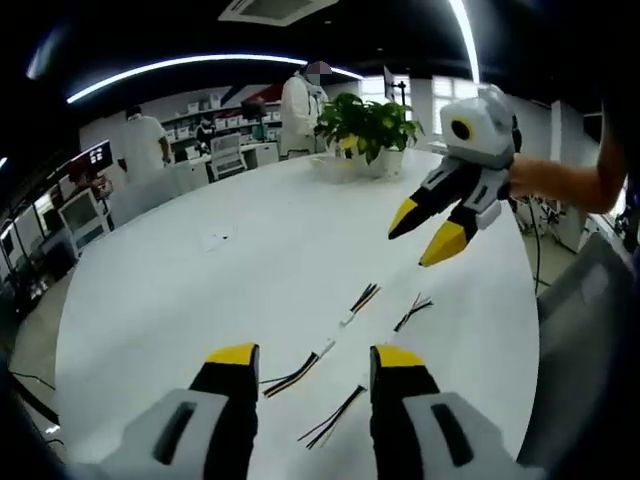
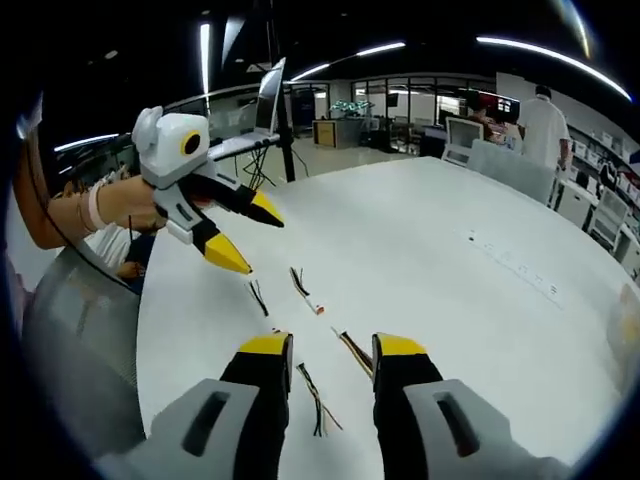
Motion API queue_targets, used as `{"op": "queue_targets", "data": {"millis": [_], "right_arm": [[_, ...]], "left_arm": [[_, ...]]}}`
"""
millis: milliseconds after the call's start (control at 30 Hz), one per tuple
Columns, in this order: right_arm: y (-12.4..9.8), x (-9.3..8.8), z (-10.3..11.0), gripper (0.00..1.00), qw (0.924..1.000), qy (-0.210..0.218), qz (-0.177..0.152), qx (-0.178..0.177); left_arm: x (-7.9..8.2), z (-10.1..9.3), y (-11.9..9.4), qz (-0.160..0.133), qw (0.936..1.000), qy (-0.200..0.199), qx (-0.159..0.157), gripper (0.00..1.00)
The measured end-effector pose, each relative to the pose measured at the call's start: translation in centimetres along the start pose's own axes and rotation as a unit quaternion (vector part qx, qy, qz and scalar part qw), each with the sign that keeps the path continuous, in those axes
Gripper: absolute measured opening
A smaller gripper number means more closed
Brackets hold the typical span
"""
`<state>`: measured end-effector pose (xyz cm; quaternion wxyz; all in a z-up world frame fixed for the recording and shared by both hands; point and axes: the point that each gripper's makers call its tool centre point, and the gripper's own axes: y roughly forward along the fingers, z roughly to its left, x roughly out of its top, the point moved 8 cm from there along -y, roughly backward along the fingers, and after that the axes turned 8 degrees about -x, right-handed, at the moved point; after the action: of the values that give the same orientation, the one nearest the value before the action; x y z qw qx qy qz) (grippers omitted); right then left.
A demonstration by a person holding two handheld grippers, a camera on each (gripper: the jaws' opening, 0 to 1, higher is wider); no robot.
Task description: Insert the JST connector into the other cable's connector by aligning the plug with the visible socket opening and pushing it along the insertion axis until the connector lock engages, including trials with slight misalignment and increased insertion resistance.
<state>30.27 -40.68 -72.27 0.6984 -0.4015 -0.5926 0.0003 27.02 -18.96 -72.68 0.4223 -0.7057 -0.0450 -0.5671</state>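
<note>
With both the left claw (image 1: 312,362) and right claw (image 2: 332,350) held open above the desk (image 1: 240,270), the light, limp cables (image 1: 335,340) lying there are best gripped at their stiff white connector (image 1: 347,319)

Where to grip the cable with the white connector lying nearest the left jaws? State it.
Grip the white connector body, not the thin wires. It lies flat on the table, so bring the left hand-held gripper down from above, jaws straddling its narrow sides.

JST cables (image 1: 330,345) unplugged, loose on table (image 1: 200,290)
</note>
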Motion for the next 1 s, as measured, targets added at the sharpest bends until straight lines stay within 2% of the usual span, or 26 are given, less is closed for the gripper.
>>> {"op": "queue_targets", "data": {"millis": [167, 567, 667, 1000], "right_arm": [[1.3, -0.3, -0.2, 0.28, 0.9999, -0.007, 0.006, 0.009], [3.6, -0.9, -0.6, 0.27, 0.999, -0.024, 0.021, 0.031], [3.9, -1.1, -0.6, 0.29, 0.9979, -0.042, 0.026, 0.041], [4.9, -2.2, -0.9, 0.24, 0.9946, -0.074, 0.039, 0.062]], "left_arm": [[-0.6, 0.7, 0.7, 0.003, 1.0, -0.002, -0.003, 0.37], [-0.8, 2.3, 2.5, 0.026, 0.9984, 0.036, -0.033, 0.35], [-0.9, 2.5, 3.0, 0.028, 0.9983, 0.033, -0.04, 0.34], [-1.6, 2.7, 4.8, 0.049, 0.9957, 0.039, -0.068, 0.31]]}}
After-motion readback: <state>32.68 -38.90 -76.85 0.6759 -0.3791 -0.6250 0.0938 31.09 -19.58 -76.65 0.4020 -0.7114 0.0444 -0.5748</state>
